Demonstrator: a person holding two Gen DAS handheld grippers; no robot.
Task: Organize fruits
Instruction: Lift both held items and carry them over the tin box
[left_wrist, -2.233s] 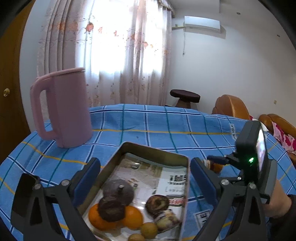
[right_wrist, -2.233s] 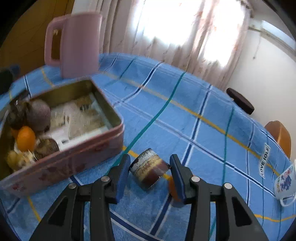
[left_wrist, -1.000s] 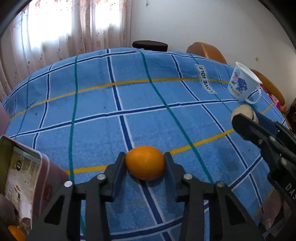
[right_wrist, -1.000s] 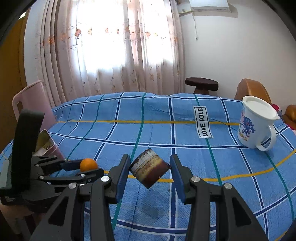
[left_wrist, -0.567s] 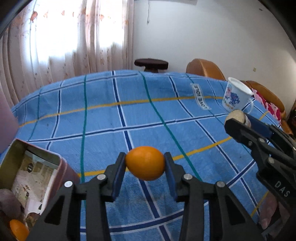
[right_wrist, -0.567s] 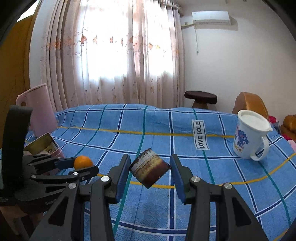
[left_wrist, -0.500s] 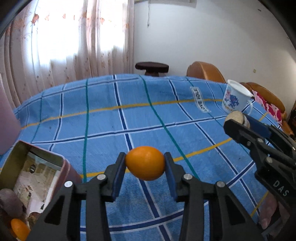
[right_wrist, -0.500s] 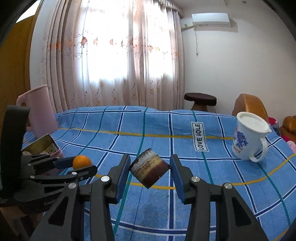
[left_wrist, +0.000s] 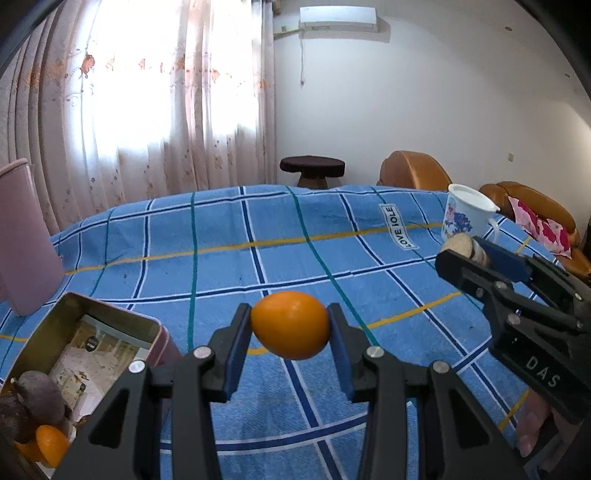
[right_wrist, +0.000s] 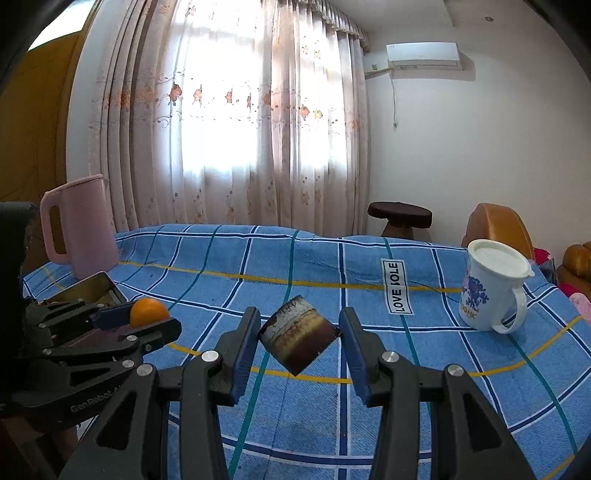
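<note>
My left gripper is shut on an orange and holds it above the blue checked tablecloth; the orange also shows in the right wrist view. My right gripper is shut on a brown, cut chunk of fruit, held tilted above the cloth; it shows at the right of the left wrist view. A pink metal tin at the lower left holds several fruits, among them a dark round one and an orange one.
A pink jug stands at the table's far left, behind the tin. A white printed mug stands at the right. A dark stool and orange chairs lie beyond the table edge.
Both grippers have risen with their fruit and the views have tilted up, showing more of the room. The tin has come further into the left wrist view.
</note>
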